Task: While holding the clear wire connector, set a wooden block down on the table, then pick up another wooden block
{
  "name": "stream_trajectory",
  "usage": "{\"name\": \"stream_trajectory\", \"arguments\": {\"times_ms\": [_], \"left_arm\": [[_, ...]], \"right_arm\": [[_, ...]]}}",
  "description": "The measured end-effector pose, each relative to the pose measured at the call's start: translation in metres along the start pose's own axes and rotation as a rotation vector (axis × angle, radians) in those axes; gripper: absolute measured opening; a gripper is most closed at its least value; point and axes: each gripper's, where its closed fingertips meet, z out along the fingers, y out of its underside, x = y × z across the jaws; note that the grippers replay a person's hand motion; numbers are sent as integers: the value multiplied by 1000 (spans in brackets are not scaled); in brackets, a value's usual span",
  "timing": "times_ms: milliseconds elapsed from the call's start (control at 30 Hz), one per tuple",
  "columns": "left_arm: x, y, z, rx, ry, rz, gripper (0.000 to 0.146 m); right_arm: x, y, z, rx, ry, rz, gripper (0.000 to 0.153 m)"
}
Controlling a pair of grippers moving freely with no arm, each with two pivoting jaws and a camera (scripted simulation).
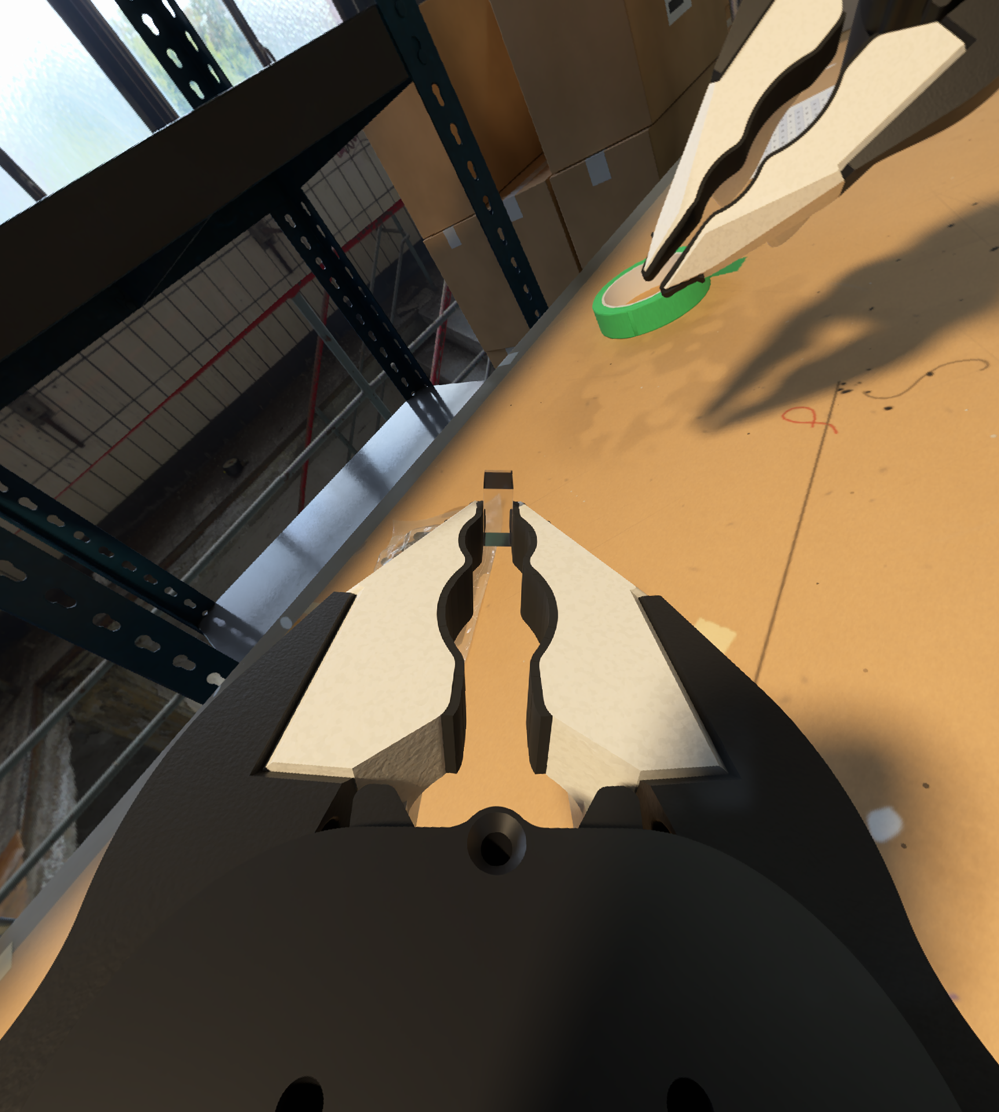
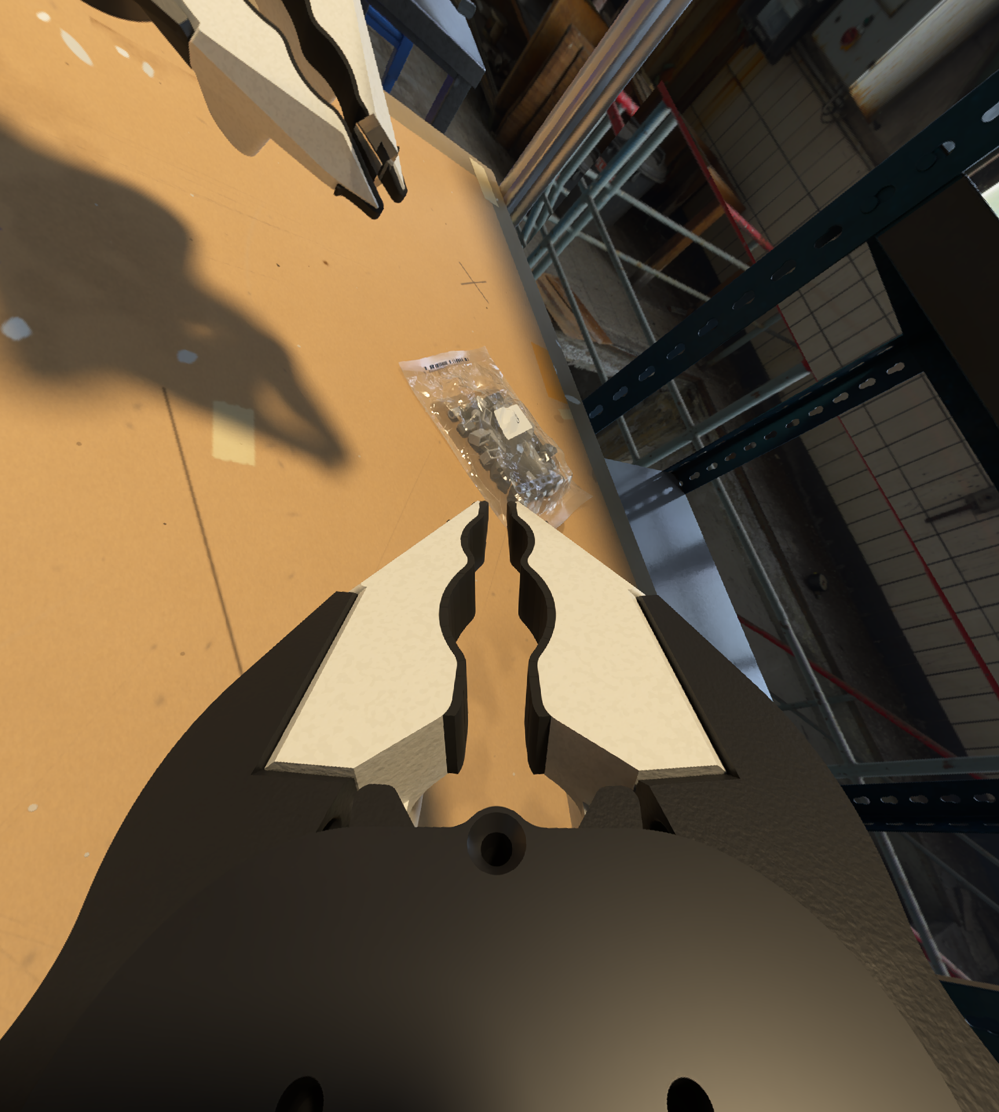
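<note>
My left gripper (image 1: pixel 497 511) is shut on the clear wire connector (image 1: pixel 497 481), which sticks out past its fingertips above the brown table (image 1: pixel 725 571). In the right wrist view the left gripper (image 2: pixel 385 198) shows at the top with the connector (image 2: pixel 374 137) between its fingers. My right gripper (image 2: pixel 497 511) has its fingers nearly together, with nothing visible between them. In the left wrist view the right gripper (image 1: pixel 659 283) has its tips at a green tape roll (image 1: pixel 623 316). No wooden block is in either view.
A clear bag of small metal parts (image 2: pixel 485 427) lies near the table's edge, just beyond my right fingertips; its corner shows by my left fingers (image 1: pixel 406 538). A dark metal shelf rack (image 1: pixel 364 301) and cardboard boxes (image 1: pixel 593 198) stand past the edge.
</note>
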Motion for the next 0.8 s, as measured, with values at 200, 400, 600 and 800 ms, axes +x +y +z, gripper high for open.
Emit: {"name": "stream_trajectory", "arguments": {"times_ms": [200,400,600,800], "left_arm": [[4,-4,0,1,-6,47,8],[7,-11,-2,35,1,50,8],[18,-15,0,47,31,83,8],[31,-21,1,70,62,111,8]], "right_arm": [[0,-2,0,26,-6,22,6],[-2,-4,0,36,-14,23,6],[-6,-8,0,49,-26,17,6],[-25,-25,0,89,-99,18,6]]}}
